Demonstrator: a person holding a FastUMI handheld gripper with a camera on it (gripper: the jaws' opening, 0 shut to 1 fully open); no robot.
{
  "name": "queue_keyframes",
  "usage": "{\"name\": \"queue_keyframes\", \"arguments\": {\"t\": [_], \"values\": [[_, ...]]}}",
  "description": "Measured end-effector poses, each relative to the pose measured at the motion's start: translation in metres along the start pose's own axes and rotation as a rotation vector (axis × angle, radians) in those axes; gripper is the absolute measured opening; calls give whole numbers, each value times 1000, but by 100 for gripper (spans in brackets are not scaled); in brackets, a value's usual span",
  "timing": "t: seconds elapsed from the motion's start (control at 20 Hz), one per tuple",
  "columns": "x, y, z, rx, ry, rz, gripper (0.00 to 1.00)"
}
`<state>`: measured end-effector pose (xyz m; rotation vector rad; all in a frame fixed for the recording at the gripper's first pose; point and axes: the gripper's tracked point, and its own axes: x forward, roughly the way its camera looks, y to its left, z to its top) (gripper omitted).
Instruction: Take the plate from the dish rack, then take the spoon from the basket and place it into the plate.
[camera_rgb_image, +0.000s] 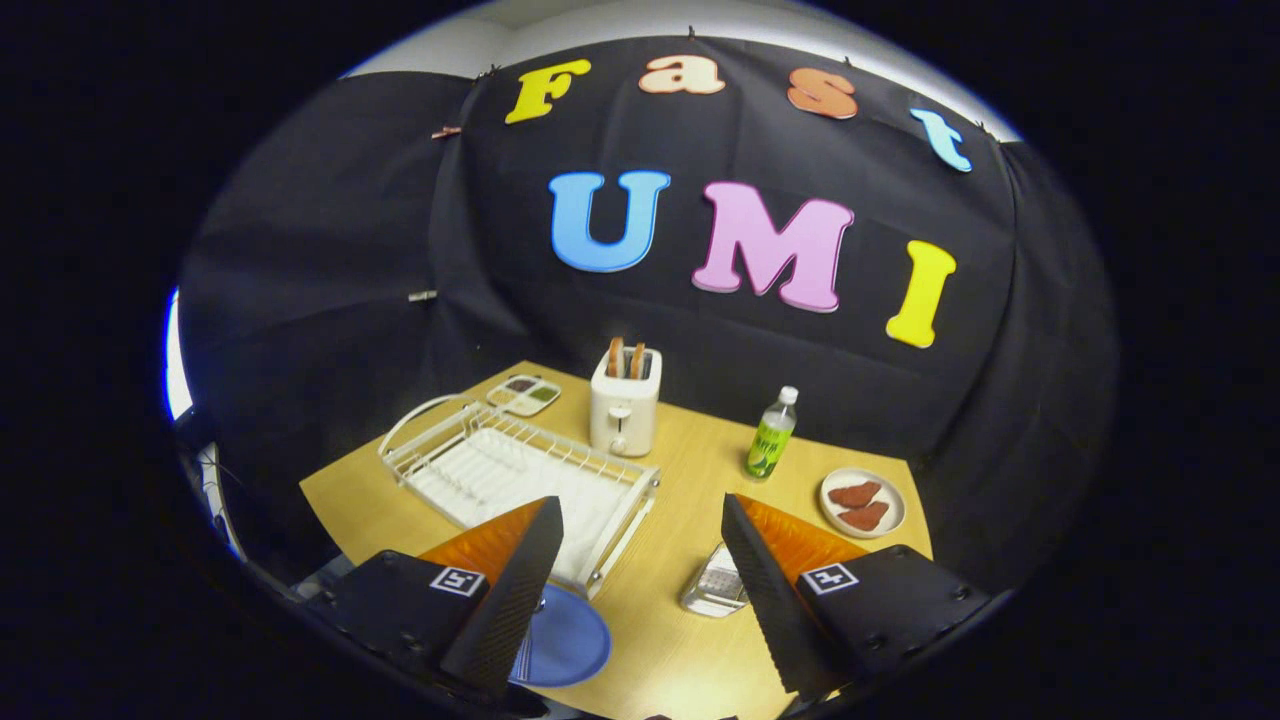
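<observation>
A staged kitchen corner set up inside a recording booth: a light wooden surface (690, 480) stands against draped black cloth walls (330, 290), pinned at the top beneath a pale ceiling. Kitchen props furnish it: a white wire dish rack (510, 465), a cream two-slot toaster (625, 405) with toast in its slots, a clear plastic bottle with a green label (771, 436), a small round plate with two reddish-brown pieces of food (862, 503), a sectioned tray of condiments (523, 394), a round blue plate (565, 640) and a small metal basket (712, 585).
</observation>
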<state>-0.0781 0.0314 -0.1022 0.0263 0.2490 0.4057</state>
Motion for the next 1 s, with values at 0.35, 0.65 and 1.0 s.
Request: {"name": "queue_keyframes", "arguments": {"t": [0.35,0.65,1.0], "values": [[-42,-47,90,-64,-211,-97,98],[-48,-79,97,-83,-237,-141,98],[-41,-111,88,-10,-221,-138,98]]}}
